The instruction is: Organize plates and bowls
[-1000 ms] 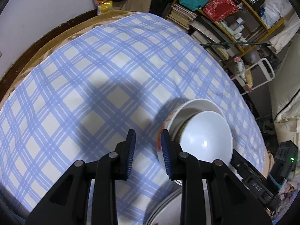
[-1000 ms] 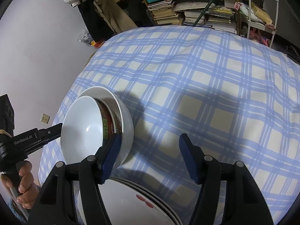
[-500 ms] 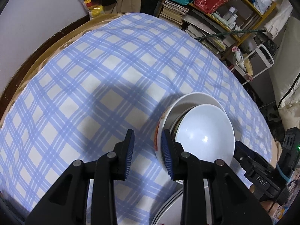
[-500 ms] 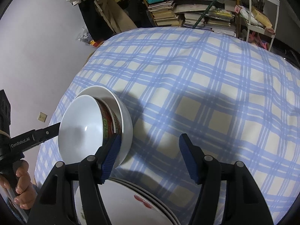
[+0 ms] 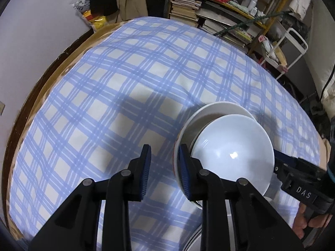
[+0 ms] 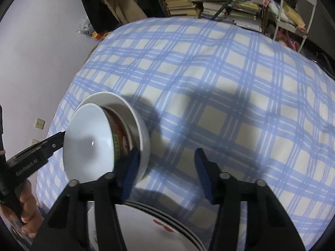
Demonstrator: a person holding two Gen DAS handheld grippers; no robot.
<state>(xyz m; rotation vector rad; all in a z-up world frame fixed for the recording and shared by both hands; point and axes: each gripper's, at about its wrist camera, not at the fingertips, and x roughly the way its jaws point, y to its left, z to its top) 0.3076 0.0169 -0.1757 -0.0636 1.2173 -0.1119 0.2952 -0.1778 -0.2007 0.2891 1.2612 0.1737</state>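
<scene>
At the near edge of your right wrist view lies a stack of plates (image 6: 159, 230) with a red mark on the top one; your left wrist view catches only a sliver of its rim (image 5: 193, 239). Just beyond, your right gripper (image 6: 165, 172) stands spread wide, its left finger (image 6: 130, 172) against the outside of the nested bowls and its right finger over bare cloth, gripping nothing. Your left gripper (image 5: 163, 172) has its jaws parted by a narrow gap, its right finger (image 5: 185, 176) touching the bowls' left side, with nothing between the pads. The bowls sit tilted on their side: a white inner bowl (image 5: 232, 152) inside a red-patterned bowl (image 6: 120, 140), itself inside a larger white outer bowl (image 6: 138, 125). That pattern shows clearly only from the right. Farther off, the blue plaid cloth (image 5: 129, 87) spreads toward cluttered shelves (image 5: 228, 6) of books.
</scene>
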